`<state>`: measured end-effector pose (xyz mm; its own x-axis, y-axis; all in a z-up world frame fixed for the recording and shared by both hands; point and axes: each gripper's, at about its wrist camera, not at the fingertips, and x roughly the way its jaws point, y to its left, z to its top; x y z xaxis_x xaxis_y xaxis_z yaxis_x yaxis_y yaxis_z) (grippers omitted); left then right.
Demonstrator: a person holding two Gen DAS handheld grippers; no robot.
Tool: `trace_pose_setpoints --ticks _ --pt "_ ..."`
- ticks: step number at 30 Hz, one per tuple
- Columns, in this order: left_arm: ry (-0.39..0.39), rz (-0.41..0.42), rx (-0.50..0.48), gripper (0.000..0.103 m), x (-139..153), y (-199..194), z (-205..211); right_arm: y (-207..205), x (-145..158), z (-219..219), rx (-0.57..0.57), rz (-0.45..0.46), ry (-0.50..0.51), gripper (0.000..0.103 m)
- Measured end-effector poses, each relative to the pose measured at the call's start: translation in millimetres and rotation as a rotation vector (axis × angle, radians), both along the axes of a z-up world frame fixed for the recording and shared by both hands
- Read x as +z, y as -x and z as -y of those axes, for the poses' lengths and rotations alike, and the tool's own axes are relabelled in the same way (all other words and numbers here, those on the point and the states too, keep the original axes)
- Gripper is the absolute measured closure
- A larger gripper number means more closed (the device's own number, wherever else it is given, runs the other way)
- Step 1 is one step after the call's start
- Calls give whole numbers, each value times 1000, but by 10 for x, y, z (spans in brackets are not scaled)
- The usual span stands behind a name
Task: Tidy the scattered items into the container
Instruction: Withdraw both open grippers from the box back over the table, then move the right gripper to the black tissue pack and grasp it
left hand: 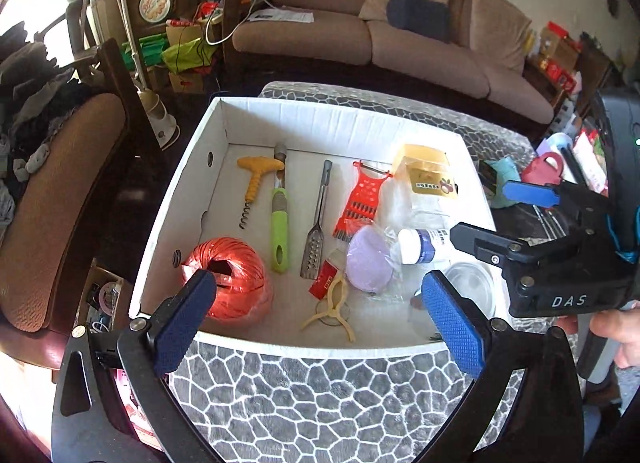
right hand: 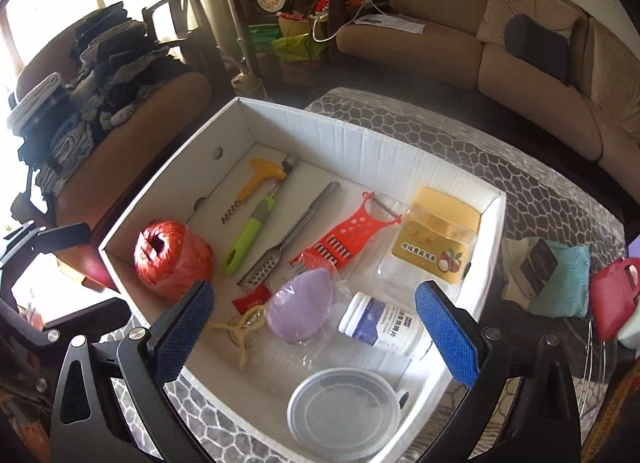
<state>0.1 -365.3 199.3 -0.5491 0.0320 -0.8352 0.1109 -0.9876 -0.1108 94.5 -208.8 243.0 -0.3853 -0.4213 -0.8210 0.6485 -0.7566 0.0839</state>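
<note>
A white cardboard box (left hand: 320, 111) (right hand: 360, 131) sits on a grey stone-pattern table. In it lie an orange twine ball (left hand: 230, 275) (right hand: 172, 259), a yellow corkscrew (left hand: 256, 179), a green-handled tool (left hand: 279, 231), a metal grater (left hand: 316, 231), a red slicer (left hand: 362, 199), a purple sponge (left hand: 368, 263) (right hand: 300, 305), a white bottle (left hand: 420, 245) (right hand: 380, 323), a yellow-lidded jar (right hand: 436, 239) and a clear round tub (right hand: 344, 409). My left gripper (left hand: 320, 323) is open and empty at the box's near edge. My right gripper (right hand: 316, 331) (left hand: 492, 219) is open and empty above the box's right side.
To the right of the box on the table lie a teal cloth (right hand: 560, 279) with a small dark box on it and a red padlock-shaped item (right hand: 612, 303). A brown sofa (left hand: 400, 35) stands behind, and a chair with piled clothes (right hand: 80, 103) to the left.
</note>
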Motion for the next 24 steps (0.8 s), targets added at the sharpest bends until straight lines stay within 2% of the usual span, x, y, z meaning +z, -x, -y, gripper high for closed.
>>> trace_pose_setpoints --ticks 8,12,19,24 --pt "-8 -29 11 0 209 -412 -288 -488 263 -472 -7 -23 33 0" --pt "-38 -41 -4 0 188 -638 -530 -757 252 -757 1 -52 14 0" --pt "-115 -79 -73 0 -47 -938 -1094 -1152 -192 -1497 -14 -40 -20 0" --pt "-159 -120 -135 0 -226 -958 -1613 -1302 -498 -2160 -57 -103 -33 0"
